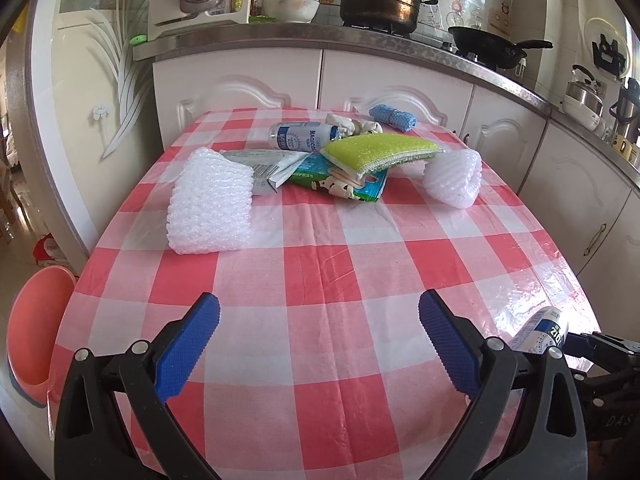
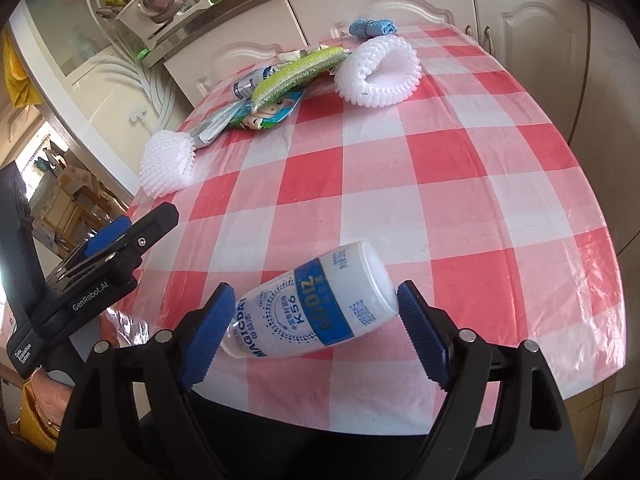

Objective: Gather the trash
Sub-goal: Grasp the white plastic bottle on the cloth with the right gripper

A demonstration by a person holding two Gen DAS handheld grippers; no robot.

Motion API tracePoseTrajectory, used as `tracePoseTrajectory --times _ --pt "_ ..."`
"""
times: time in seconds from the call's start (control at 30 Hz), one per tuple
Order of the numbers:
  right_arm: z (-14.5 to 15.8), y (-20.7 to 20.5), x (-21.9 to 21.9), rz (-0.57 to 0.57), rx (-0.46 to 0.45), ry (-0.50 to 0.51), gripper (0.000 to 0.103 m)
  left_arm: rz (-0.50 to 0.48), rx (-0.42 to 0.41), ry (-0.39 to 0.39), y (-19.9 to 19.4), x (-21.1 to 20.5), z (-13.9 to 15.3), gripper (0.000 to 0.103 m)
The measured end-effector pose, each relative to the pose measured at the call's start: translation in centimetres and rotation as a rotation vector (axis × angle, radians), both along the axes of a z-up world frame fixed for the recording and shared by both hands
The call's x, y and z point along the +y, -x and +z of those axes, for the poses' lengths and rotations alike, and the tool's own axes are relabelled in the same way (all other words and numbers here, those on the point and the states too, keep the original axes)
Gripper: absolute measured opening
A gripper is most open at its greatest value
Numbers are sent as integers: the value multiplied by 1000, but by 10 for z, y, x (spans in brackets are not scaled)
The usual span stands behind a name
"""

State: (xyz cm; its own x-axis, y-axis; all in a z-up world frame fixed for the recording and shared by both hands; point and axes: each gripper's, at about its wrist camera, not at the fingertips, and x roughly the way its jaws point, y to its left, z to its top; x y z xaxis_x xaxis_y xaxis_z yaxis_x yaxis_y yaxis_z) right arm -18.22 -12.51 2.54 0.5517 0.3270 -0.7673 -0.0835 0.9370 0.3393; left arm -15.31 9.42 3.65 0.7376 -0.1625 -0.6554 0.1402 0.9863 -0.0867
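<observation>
Right gripper (image 2: 316,312) clamps a white bottle (image 2: 316,308); left gripper (image 1: 319,326) spread wide, holding nothing.

The bottle lies crosswise between the right fingertips, neck against the left pad, base against the right pad, above the near edge of the checked table (image 2: 460,168). Remaining trash sits at the far end: two foam nets (image 1: 212,202), a second bottle (image 1: 302,135), a wrapper (image 1: 340,182). A pink basin (image 1: 36,332) stands left of the table; its contents cannot be seen.

"K56" on bottle (image 2: 316,308); "GenRobot.AI" on left tool (image 2: 120,240)
</observation>
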Motion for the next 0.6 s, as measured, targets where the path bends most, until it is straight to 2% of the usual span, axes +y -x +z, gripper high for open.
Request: tracePoseTrajectory --times 0.23,0.33,0.4,0.5,0.57,0.6 --pt "-4 -10 9 13 -19 29 81 16 0 -5 -5 5 -2 98" --pt "-6 -13 20 32 -33 114 69 32 18 6 -10 11 -5 98" --pt "-7 -16 24 40 -42 124 67 55 28 16 -14 17 -6 98" --pt "-8 -22 24 36 -57 141 58 104 42 31 -24 31 -8 98" --pt "-8 -27 25 36 -65 150 46 128 39 33 -29 40 -8 98" --pt "-8 -28 24 34 -69 158 44 144 27 30 -33 46 -6 98"
